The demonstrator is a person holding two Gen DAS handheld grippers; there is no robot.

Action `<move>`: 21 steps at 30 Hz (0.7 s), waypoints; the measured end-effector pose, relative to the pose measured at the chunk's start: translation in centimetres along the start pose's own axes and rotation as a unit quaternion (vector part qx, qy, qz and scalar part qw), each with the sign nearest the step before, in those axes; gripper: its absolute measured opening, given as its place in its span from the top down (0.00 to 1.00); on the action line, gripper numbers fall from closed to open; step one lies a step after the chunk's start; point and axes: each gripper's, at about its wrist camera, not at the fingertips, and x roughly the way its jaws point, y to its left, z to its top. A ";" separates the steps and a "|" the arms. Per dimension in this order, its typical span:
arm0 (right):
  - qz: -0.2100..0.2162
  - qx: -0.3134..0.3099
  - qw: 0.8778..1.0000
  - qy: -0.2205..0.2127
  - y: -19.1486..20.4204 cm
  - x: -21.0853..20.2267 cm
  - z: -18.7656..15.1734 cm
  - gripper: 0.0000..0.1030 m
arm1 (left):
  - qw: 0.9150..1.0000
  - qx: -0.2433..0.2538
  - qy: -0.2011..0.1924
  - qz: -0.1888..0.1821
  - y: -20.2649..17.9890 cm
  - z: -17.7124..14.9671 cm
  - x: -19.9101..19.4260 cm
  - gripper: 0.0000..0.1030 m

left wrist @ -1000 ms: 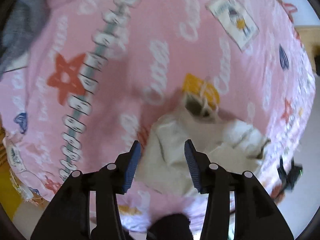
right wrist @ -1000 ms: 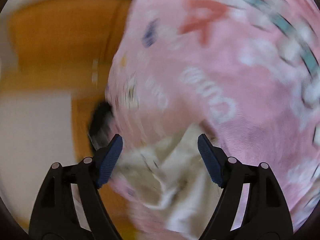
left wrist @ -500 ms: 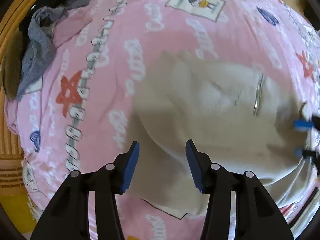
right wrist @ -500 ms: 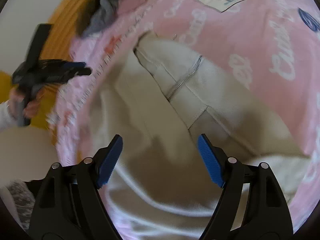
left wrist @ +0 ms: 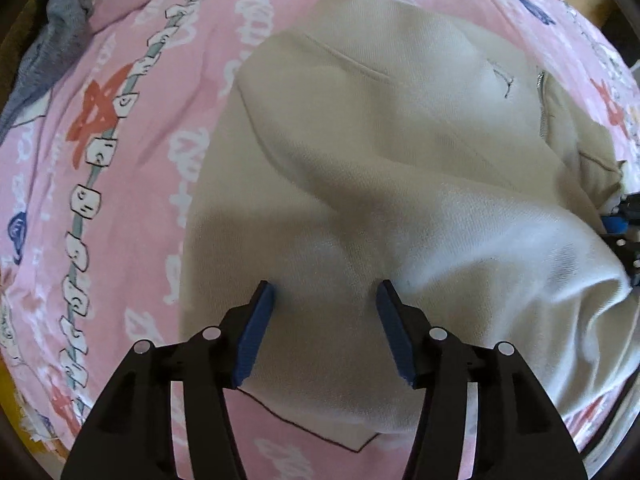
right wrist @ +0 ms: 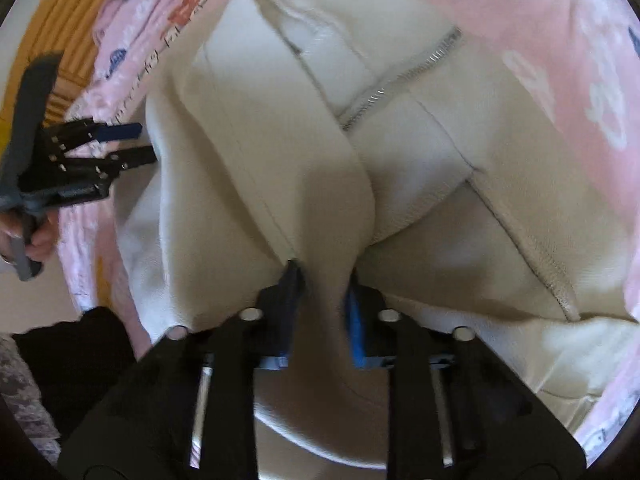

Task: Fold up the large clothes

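Our right claw [right wrist: 320,304] is closing, its blue pads already pinching a raised ridge of the cream zip-up garment [right wrist: 280,128] near 6 o'clock in its own view, while our left claw [left wrist: 324,328] hangs straight down over the same garment [left wrist: 360,184] with its jaws about half apart and opening, nothing between the pads yet. From the right wrist we see that left claw [right wrist: 120,144] out at 9 o'clock, at the garment's far edge, held in a hand [right wrist: 36,236]. The garment lies spread and rumpled across the pink printed bedspread [left wrist: 120,160], its zipper [right wrist: 404,80] running toward 1 o'clock. We judge the fabric thick, soft and limp, fairly heavy for cloth: it will sag and drag, so seams, hems or a bunched fold give the surest hold, away from the zipper teeth. Half a second ago the right claw stood wide over flat cloth; now it has bitten a fold, and both claws sit lower and closer to the garment. Grey clothes [left wrist: 60,40] lie heaped at 10 o'clock.
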 end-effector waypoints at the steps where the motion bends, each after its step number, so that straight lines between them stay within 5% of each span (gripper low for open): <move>1: -0.015 0.002 1.000 0.002 0.6 0.0 0.2 0.91 | 1.000 -0.006 0.004 -0.010 0.4 0.1 0.0 0.49; 9: -0.160 0.011 0.983 -0.095 2.0 -7.9 3.2 0.94 | 0.999 -0.023 -0.044 -0.019 1.8 1.7 -2.4 0.49; 14: -0.206 0.013 0.977 -0.059 0.8 -6.9 7.1 0.93 | 0.998 -0.031 -0.055 0.000 2.0 4.7 -2.0 0.48; 21: -0.192 0.123 0.972 -0.057 -4.8 -4.7 6.8 0.48 | 0.997 0.001 -0.025 0.074 3.0 9.7 1.3 0.46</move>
